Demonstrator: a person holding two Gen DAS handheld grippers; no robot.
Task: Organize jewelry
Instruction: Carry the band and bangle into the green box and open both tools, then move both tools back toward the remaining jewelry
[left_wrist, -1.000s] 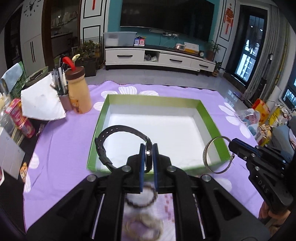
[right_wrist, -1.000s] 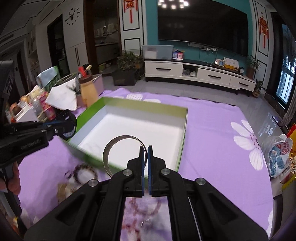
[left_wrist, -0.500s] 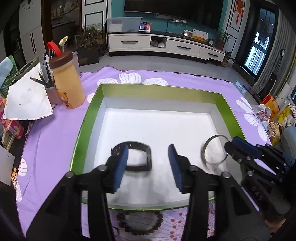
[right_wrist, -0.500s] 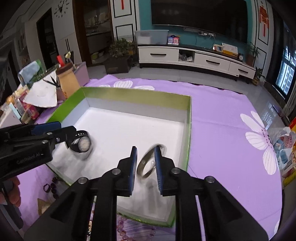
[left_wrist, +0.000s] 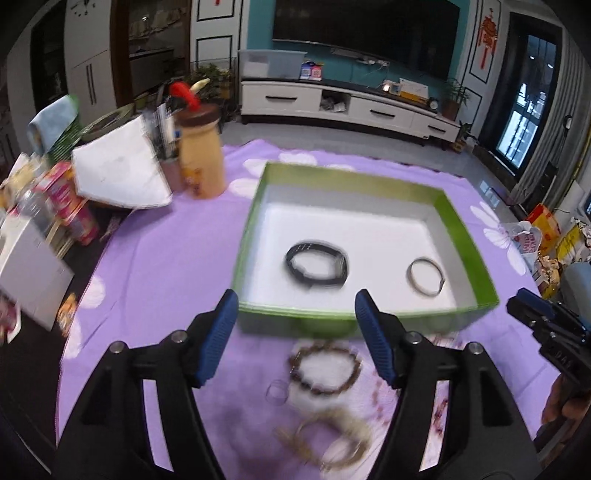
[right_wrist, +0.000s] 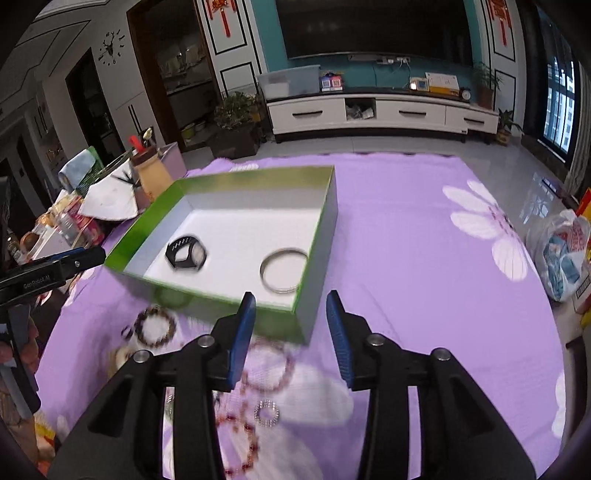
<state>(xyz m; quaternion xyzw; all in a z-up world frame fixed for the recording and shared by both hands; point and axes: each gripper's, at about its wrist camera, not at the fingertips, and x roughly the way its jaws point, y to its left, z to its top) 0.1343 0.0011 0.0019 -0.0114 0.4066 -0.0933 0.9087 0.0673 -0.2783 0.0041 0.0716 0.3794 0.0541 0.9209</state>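
A green box with a white floor lies on the purple cloth. Inside it rest a black watch and a silver bangle. My left gripper hangs before the box's near wall, jaws opening, nothing between them. Below it lie a dark bead bracelet and a pale bracelet. My right gripper stands at the box's near corner, jaws opening and empty. A pink bead bracelet and a small sparkly ring lie under it.
At the left of the cloth stand a tan jar with a brown lid, a pen cup, white paper and snack packets. Bags sit off the right edge. A hand holds the left gripper.
Both grippers let go: the watch and the bangle now lie in the box. Both grippers pulled back toward me from over the box and their jaws spread wider.
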